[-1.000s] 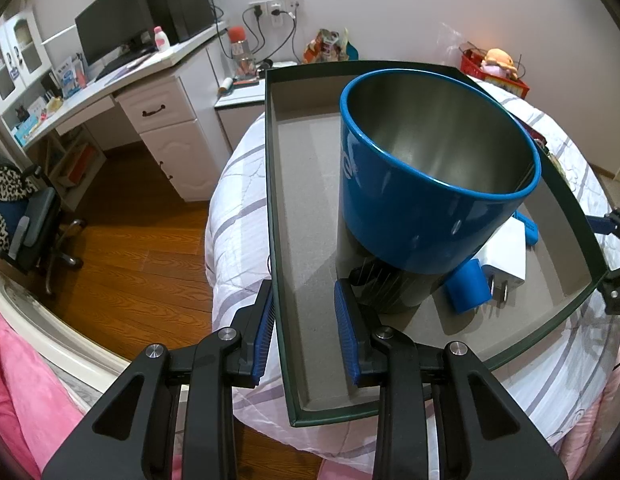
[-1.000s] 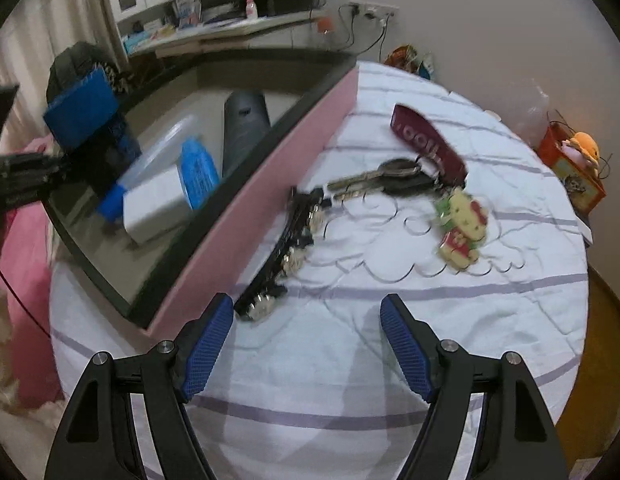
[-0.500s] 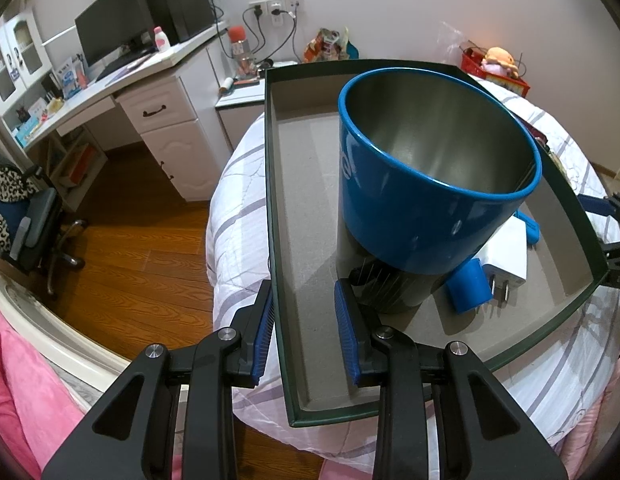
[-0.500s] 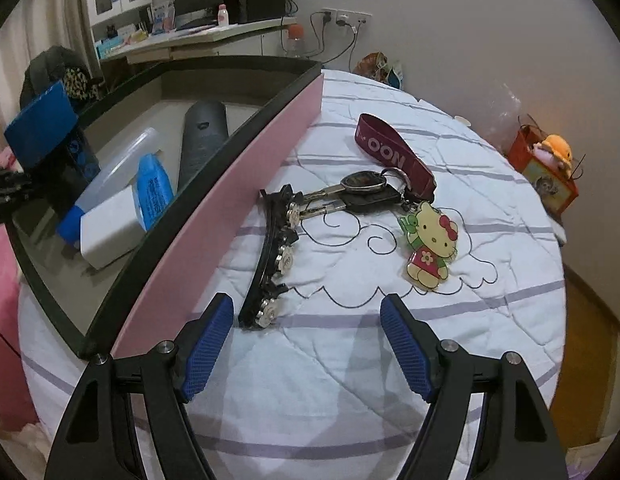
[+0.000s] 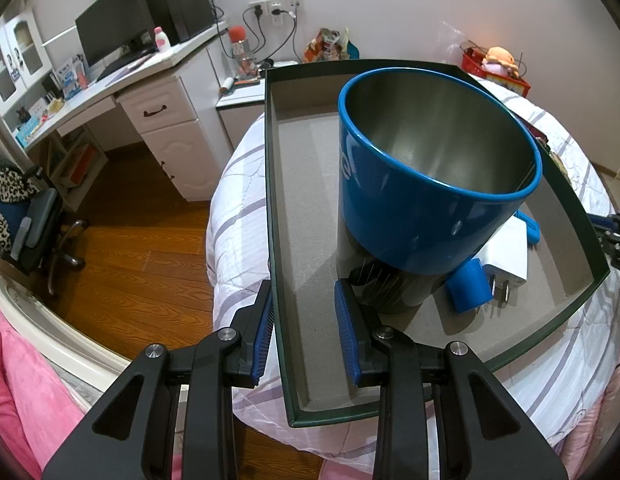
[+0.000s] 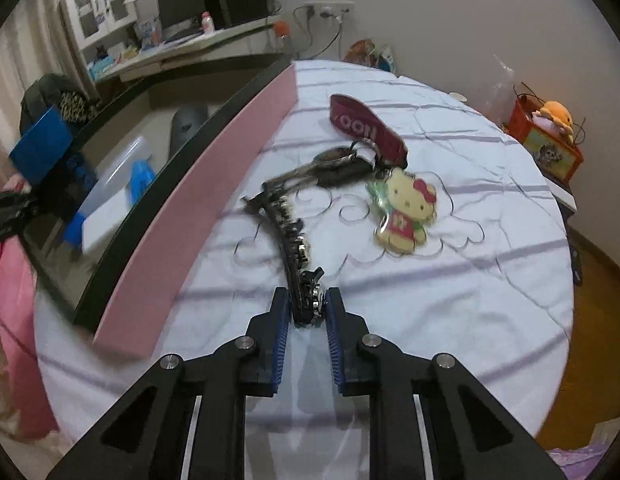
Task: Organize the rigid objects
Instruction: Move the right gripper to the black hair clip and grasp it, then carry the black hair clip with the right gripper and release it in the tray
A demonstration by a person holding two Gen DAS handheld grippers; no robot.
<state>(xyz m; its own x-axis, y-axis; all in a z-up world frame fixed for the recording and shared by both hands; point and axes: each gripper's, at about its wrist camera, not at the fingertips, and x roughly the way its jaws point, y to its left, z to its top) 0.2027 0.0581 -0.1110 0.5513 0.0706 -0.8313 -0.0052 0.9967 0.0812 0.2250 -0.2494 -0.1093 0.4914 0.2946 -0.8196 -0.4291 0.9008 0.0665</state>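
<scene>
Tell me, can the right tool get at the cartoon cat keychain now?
Probably not yet: the right tool has just closed on the black hair clip. The cartoon cat keychain lies uncovered on the bedspread.

Both rigs look like the same build. The left matte black plastic two-finger gripper [image 5: 304, 330] has chunky angular arms with triangular cutouts near the base, plus round silver screws at each pivot, two per side. The fingertips carry bright blue ribbed rubber pads [image 5: 344, 330], long and narrow. The right matte black plastic two-finger gripper [image 6: 308, 312] is identical: same silver screw heads, same cutouts, same blue ridged pads [image 6: 334, 336], with a thin pale slot visible along each inner arm.
</scene>
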